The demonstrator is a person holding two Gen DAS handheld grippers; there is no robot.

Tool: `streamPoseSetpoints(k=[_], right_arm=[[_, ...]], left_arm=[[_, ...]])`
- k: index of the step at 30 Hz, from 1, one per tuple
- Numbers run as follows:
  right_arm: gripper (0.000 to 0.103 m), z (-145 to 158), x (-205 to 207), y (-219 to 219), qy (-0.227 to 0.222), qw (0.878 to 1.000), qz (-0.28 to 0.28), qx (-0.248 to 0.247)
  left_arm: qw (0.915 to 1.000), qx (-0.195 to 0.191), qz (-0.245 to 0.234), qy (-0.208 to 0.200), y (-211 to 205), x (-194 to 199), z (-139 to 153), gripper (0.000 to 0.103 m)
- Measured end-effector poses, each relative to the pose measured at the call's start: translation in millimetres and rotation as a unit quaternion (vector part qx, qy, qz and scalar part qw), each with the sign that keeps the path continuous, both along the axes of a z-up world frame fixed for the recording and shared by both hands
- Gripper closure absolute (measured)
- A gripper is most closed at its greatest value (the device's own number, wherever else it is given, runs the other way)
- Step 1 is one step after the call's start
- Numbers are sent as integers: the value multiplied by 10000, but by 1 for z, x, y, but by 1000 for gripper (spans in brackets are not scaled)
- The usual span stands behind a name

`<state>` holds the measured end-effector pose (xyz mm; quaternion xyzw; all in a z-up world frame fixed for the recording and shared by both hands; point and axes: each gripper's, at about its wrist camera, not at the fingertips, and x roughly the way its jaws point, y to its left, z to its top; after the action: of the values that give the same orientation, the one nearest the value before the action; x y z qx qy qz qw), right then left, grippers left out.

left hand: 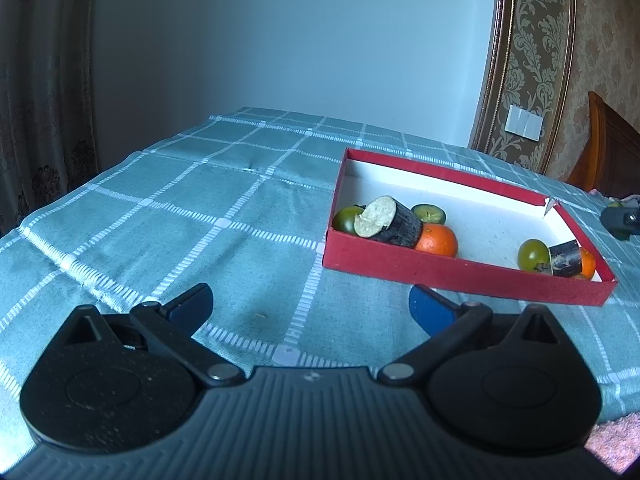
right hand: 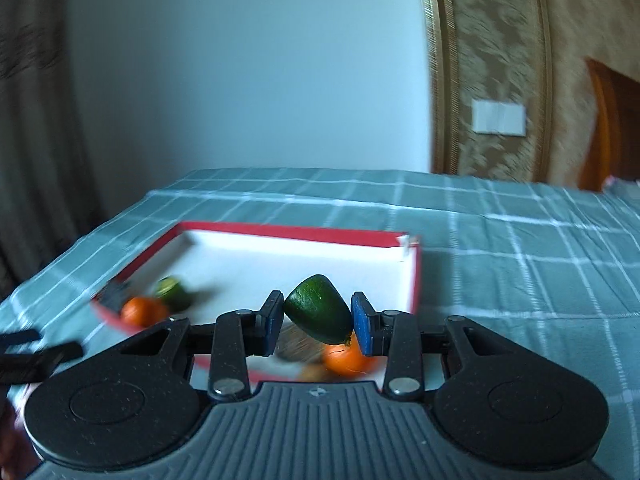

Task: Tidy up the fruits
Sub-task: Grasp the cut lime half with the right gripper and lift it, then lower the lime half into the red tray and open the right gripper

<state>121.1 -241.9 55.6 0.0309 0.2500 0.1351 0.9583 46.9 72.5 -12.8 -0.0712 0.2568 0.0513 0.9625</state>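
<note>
Left wrist view: the left tool (left hand: 310, 300) is seen with its blue pads spread wide, nothing between them, poised over a surface (left hand: 160, 216) covered in a teal checked cloth. A shallow red box (left hand: 460, 276) with a white inside lies toward the right edge of the surface. In its near left corner are grouped a green fruit (left hand: 347, 219), a dark cut cane piece (left hand: 394, 222) with a pale end face, a second green fruit (left hand: 429, 213) and an orange fruit (left hand: 437, 241) touching the cane. In its near right corner lie a green fruit (left hand: 533, 254), a smaller dark cane piece (left hand: 565, 258) and an orange one partly hidden behind it. Right wrist view, blurred: the right tool (right hand: 318, 322) is seen closed to a narrow gap on a dark green fruit (right hand: 318, 314), both pads pressed against its sides, raised over the near edge of the red box (right hand: 416, 276). Below it an orange fruit (right hand: 346, 358) lies in the box; another orange fruit (right hand: 142, 311) and a green one (right hand: 174, 298) lie in the near left corner.
</note>
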Motion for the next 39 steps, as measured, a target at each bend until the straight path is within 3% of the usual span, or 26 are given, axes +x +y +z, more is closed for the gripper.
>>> streamPoseSetpoints(k=[4,11,17,19,23,27,33,39], right_arm=[[67,-5,34,-16,397,9987,-140,271],[67,-24,63,-13,633,9977,-216,67],[66,-39,70,-5,801,9964,-215,-164],[60,-41,70,-7,812,9964,-227,-81],[58,-38,65,-11,816,9963,-265,77],[54,-22,39,-17,436,9980,-443,104],[33,-6,-42,-34,-361,9970,-638,251],[32,-38,-90,-43,-256,9953,-726,583]], left_arm=[[10000,2,-18,31,0,1,0,0],[10000,-12,-29,82,-1,3,-1,0],[9999,-12,-31,103,-1,4,-1,0],[9999,-11,-28,102,-1,4,-1,0],[9999,-22,-10,113,0,5,-2,0],[9999,-30,11,110,0,4,-2,0],[9999,-45,27,87,1,3,-1,0],[10000,-68,-11,58,2,1,0,0]])
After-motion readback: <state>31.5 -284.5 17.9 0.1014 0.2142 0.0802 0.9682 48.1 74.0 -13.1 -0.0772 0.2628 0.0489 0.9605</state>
